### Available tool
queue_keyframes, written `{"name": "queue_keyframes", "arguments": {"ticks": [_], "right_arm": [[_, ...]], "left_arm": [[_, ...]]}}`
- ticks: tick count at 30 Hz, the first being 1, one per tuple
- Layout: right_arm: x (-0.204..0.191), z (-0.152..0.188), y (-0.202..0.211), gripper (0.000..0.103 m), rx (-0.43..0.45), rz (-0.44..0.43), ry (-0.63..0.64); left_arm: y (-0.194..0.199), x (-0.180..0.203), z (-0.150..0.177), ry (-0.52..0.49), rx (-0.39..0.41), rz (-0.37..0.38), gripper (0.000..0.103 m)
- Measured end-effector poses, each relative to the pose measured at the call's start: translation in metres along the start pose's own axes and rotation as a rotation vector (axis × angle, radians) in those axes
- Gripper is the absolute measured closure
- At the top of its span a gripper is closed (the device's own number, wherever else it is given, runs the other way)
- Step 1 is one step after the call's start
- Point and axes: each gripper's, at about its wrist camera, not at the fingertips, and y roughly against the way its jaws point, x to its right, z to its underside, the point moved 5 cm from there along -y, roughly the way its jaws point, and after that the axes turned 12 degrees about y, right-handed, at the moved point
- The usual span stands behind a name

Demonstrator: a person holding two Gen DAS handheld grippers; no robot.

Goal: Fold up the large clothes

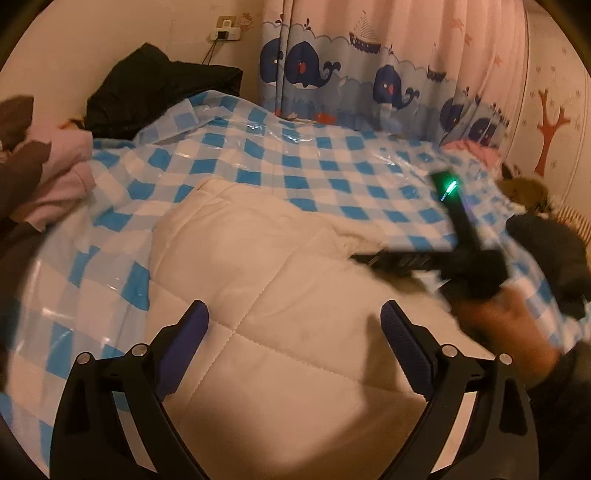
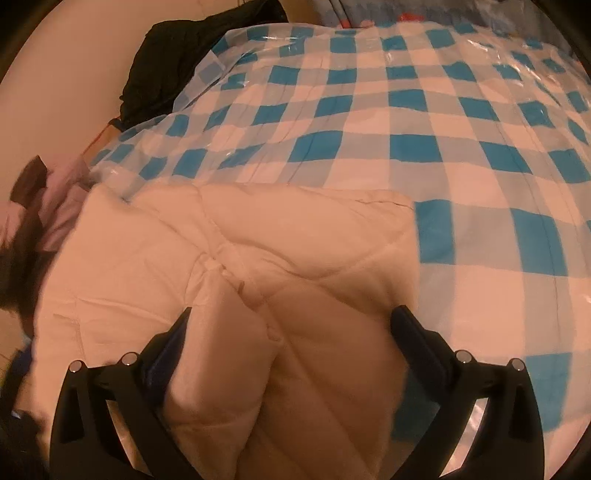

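The left gripper (image 1: 294,317) is spread wide above the white quilt (image 1: 258,277), holding nothing. The right gripper (image 2: 291,325) is also spread, with a quilt fold between its fingers. Beyond both lies the blue checked sheet (image 1: 314,162).

blue checked cover (image 1: 295,162) | whale curtain (image 1: 332,74) | black garment (image 1: 159,88) | wall socket (image 1: 225,33)
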Motion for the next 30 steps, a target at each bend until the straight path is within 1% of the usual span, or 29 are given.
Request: {"name": "queue_keyframes", "arguments": {"ticks": [1,2,3,4,5,7,8,10,11,12,13,14,15,16,18,19,20,21,22,23,24,25,27,29,30], "right_arm": [[-0.007,-0.001,0.015,0.006,0.031,-0.001,0.017],[-0.017,0.002,0.038,0.006,0.076,-0.015,0.047],[-0.026,0.007,0.053,0.006,0.100,-0.021,0.076],[-0.039,0.020,0.070,0.006,0.112,0.002,0.129],[-0.044,0.028,0.075,0.006,0.107,0.031,0.165],[-0.049,0.055,0.069,0.006,0.039,0.158,0.239],[-0.045,0.072,0.053,0.006,-0.011,0.165,0.241],[-0.032,0.087,0.033,0.006,-0.030,0.088,0.157],[-0.027,0.088,0.028,0.006,-0.045,0.045,0.114],[-0.025,0.087,0.028,0.006,-0.066,0.025,0.088],[-0.025,0.085,0.030,0.006,-0.085,0.023,0.077],[-0.028,0.080,0.039,0.006,-0.096,0.049,0.096],[-0.031,0.076,0.050,0.006,-0.089,0.078,0.112],[-0.037,0.071,0.071,0.006,-0.046,0.091,0.126],[-0.048,0.067,0.098,0.006,0.042,0.069,0.158],[-0.053,0.072,0.101,0.006,0.039,0.091,0.179],[-0.057,0.079,0.091,0.006,-0.004,0.115,0.201],[-0.060,0.091,0.072,0.006,-0.076,0.130,0.233],[-0.058,0.100,0.054,0.006,-0.111,0.117,0.236],[-0.053,0.106,0.043,0.006,-0.123,0.081,0.201],[-0.047,0.105,0.040,0.006,-0.135,0.036,0.158],[-0.043,0.103,0.042,0.006,-0.145,0.008,0.129],[-0.042,0.093,0.061,0.006,-0.115,0.015,0.109],[-0.047,0.075,0.084,0.006,-0.023,0.019,0.109],[-0.050,0.060,0.095,0.006,0.041,0.012,0.104]], "left_arm": [[0.002,0.000,0.001,-0.005,0.007,-0.009,0.013],[0.003,-0.001,0.002,-0.004,0.011,-0.017,0.013],[0.003,-0.002,0.002,-0.002,0.012,-0.018,0.013],[0.004,-0.003,0.002,0.004,0.011,-0.015,0.013],[0.005,-0.003,0.001,0.006,0.011,-0.016,0.013],[0.005,-0.002,0.001,0.003,0.013,-0.024,0.013],[0.005,0.000,0.001,-0.005,0.012,-0.025,0.013],[0.005,0.007,0.003,-0.026,0.010,-0.013,0.013],[0.006,0.012,0.005,-0.045,0.016,-0.029,0.013],[0.006,0.016,0.006,-0.062,0.018,-0.043,0.013],[0.006,0.017,0.007,-0.071,0.021,-0.055,0.013],[0.006,0.018,0.008,-0.079,0.026,-0.068,0.013],[0.007,0.018,0.008,-0.079,0.029,-0.075,0.013],[0.008,0.017,0.007,-0.077,0.030,-0.077,0.013],[0.010,0.013,0.006,-0.063,0.033,-0.073,0.013],[0.011,0.010,0.006,-0.053,0.030,-0.065,0.013],[0.012,0.008,0.006,-0.048,0.030,-0.064,0.013],[0.012,0.008,0.005,-0.046,0.031,-0.065,0.013],[0.013,0.009,0.006,-0.046,0.022,-0.054,0.013],[0.013,0.011,0.008,-0.052,0.018,-0.048,0.013],[0.013,0.014,0.010,-0.072,0.028,-0.065,0.013],[0.014,0.017,0.012,-0.094,0.034,-0.081,0.013],[0.014,0.018,0.014,-0.118,0.045,-0.102,0.013],[0.014,0.014,0.012,-0.097,0.047,-0.098,0.013],[0.014,0.012,0.011,-0.085,0.044,-0.091,0.013]]}}
